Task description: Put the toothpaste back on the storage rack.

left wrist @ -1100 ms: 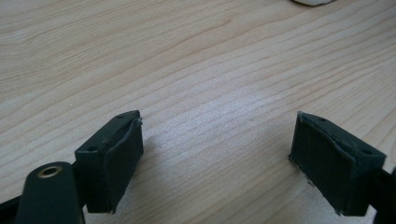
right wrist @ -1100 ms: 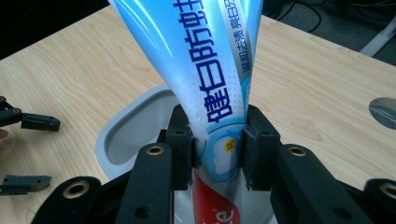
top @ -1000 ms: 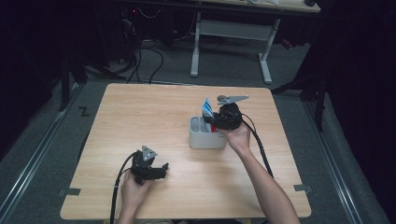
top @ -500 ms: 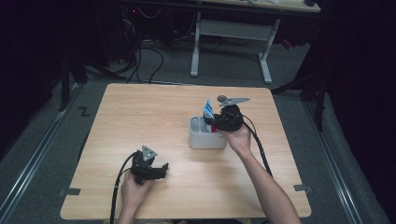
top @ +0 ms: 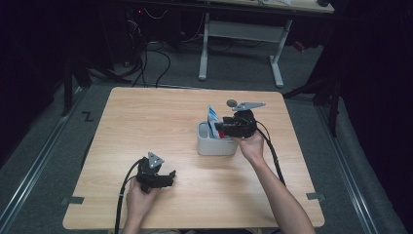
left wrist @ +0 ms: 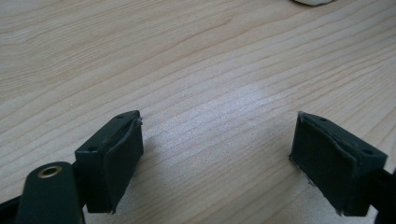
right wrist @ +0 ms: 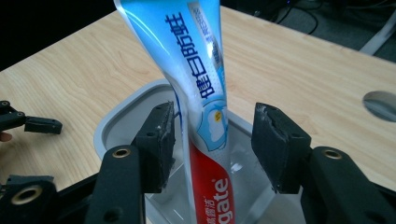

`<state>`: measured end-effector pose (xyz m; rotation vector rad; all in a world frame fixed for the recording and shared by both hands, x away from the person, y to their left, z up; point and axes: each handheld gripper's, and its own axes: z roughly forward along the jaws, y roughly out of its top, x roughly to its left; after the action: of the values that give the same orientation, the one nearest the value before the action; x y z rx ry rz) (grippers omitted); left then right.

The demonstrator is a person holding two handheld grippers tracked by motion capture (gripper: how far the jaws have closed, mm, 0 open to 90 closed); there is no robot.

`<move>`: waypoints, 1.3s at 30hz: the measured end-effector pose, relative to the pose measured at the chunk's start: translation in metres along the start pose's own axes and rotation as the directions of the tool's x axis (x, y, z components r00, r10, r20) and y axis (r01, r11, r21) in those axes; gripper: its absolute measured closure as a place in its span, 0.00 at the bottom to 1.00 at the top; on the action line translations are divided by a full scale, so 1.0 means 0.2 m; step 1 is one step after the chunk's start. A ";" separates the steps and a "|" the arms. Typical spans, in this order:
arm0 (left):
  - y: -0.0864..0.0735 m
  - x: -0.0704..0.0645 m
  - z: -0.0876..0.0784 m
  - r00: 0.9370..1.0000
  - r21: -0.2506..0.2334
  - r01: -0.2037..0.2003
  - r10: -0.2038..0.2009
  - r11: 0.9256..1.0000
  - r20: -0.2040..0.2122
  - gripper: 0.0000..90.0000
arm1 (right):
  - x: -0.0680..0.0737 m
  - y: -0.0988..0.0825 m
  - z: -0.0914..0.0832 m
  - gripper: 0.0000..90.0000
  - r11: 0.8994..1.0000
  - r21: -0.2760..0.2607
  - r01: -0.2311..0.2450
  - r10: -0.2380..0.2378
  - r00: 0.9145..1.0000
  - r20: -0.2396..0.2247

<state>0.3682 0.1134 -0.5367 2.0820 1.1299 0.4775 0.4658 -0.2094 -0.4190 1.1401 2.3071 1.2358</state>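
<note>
Right claw [right wrist: 212, 149] stood over the grey bin [top: 216, 144] with jaws apart, spanning the upright toothpaste tube [right wrist: 198, 88] without gripping it. Left claw [left wrist: 217, 158] rested low over the bare table [top: 146, 122], jaws wide and empty.

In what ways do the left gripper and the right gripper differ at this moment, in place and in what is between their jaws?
The left gripper is low over bare table near the person's edge; the right gripper is at the grey bin, farther away. Only wood shows between the left gripper's jaws; a toothpaste tube standing in the bin rises between the right gripper's jaws, with gaps on both sides. Both are open, and each is held in a hand.
</note>
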 end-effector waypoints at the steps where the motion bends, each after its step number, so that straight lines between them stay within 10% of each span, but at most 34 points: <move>1: 0.00 0.00 0.00 1.000 0.001 0.000 0.000 1.000 0.000 0.19 | 0.00 0.00 -0.01 0.54 1.000 -0.006 0.001 -0.001 1.000 0.002; 39: 0.00 0.00 0.00 1.000 0.000 0.000 0.000 1.000 0.000 0.19 | -0.07 0.00 -0.22 0.55 0.997 -0.082 -0.009 0.013 0.999 0.045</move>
<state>0.3680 0.1132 -0.5367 2.0825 1.1303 0.4779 0.4494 -0.2447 -0.3935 1.1419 2.1991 1.2825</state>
